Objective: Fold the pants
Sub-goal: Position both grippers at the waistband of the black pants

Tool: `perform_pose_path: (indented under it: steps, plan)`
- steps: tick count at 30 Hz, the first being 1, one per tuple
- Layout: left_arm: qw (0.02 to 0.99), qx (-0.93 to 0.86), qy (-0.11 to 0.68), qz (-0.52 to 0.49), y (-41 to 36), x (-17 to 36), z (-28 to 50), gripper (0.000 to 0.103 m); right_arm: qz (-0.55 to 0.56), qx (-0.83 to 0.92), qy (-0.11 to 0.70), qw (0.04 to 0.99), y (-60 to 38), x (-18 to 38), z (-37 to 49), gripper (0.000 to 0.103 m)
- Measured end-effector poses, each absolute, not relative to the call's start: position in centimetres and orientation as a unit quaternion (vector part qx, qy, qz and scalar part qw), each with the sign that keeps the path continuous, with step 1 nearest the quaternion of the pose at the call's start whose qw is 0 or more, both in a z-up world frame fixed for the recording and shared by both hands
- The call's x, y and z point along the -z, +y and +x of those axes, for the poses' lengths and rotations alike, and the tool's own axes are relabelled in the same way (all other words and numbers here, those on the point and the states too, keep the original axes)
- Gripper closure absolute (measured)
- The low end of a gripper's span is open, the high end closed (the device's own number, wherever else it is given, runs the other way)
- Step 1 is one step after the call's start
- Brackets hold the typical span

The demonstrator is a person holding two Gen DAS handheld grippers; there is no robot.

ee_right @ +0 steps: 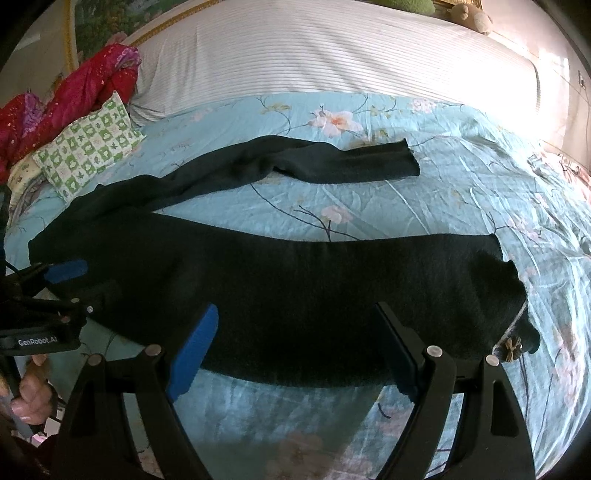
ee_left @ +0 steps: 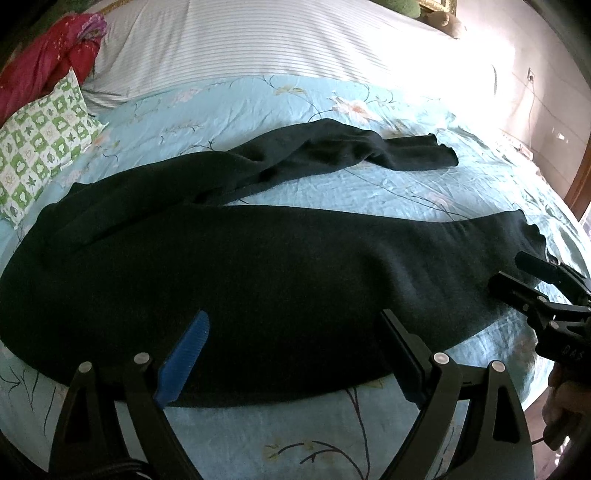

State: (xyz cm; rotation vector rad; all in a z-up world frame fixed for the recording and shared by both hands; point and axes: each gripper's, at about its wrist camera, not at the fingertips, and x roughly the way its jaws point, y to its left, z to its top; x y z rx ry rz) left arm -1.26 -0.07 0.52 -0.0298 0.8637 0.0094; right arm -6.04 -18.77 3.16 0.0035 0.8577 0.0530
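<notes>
Black pants point(ee_left: 258, 273) lie spread on a blue floral bedsheet point(ee_left: 258, 110), waist at the left, legs running right. The near leg lies flat; the far leg point(ee_left: 332, 147) is rumpled and angled away. They also show in the right wrist view point(ee_right: 295, 288). My left gripper point(ee_left: 295, 332) is open over the near edge of the pants, holding nothing. My right gripper point(ee_right: 299, 325) is open over the near leg, holding nothing. It also appears in the left wrist view point(ee_left: 517, 273) by the near leg's cuff. The left gripper shows in the right wrist view point(ee_right: 70, 280) near the waist.
A green-and-white patterned pillow point(ee_left: 40, 147) and a red quilt point(ee_left: 48, 70) lie at the left. A white striped blanket point(ee_left: 277, 40) covers the far half of the bed. A stuffed toy point(ee_right: 472, 14) sits at the far right. The bed's near edge is just below the pants.
</notes>
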Motion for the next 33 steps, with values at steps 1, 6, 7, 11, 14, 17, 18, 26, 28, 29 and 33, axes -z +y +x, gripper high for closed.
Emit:
perform_pose_path:
  steps: [1, 6, 7, 11, 14, 17, 18, 26, 28, 29, 33]
  plan:
    - [0.908, -0.005, 0.418, -0.014, -0.06, -0.55, -1.30, 0.011, 0.002, -0.026, 0.416, 0.909, -18.76, -3.20, -6.07, 0.018]
    - [0.909, -0.002, 0.417, -0.014, -0.08, -0.57, -1.38, 0.011, 0.002, -0.025, 0.416, 0.909, -18.71, -3.27, -6.06, 0.018]
    - [0.909, -0.002, 0.416, -0.013, -0.06, -0.59, -1.37, 0.011, 0.002, -0.026, 0.416, 0.909, -18.74, -3.26, -6.06, 0.018]
    - [0.910, -0.001, 0.415, -0.011, -0.10, -0.67, -1.40, 0.011, 0.002, -0.025, 0.416, 0.909, -18.71, -3.31, -6.07, 0.018]
    - [0.910, 0.001, 0.415, -0.012, -0.07, -0.78, -1.35, 0.011, 0.002, -0.025, 0.415, 0.909, -18.70, -3.40, -6.12, 0.018]
    - [0.910, 0.004, 0.415, -0.012, -0.09, -0.83, -1.36, 0.011, 0.003, -0.026, 0.415, 0.909, -18.71, -3.46, -6.15, 0.018]
    - [0.910, 0.004, 0.415, -0.012, -0.10, -0.84, -1.37, 0.011, 0.003, -0.025, 0.415, 0.909, -18.70, -3.47, -6.17, 0.018]
    - [0.908, 0.008, 0.418, -0.015, -0.01, -0.92, -1.20, 0.011, 0.003, -0.027, 0.415, 0.910, -18.72, -3.55, -6.24, 0.018]
    - [0.908, 0.009, 0.419, -0.016, -0.02, -0.93, -1.14, 0.011, 0.003, -0.027, 0.415, 0.910, -18.75, -3.58, -6.25, 0.018]
    - [0.908, 0.009, 0.419, -0.016, -0.02, -0.90, -1.08, 0.011, 0.004, -0.027, 0.414, 0.910, -18.73, -3.60, -6.28, 0.018]
    - [0.907, 0.009, 0.420, -0.015, 0.00, -0.86, -1.05, 0.011, 0.003, -0.028, 0.414, 0.910, -18.71, -3.65, -6.23, 0.018]
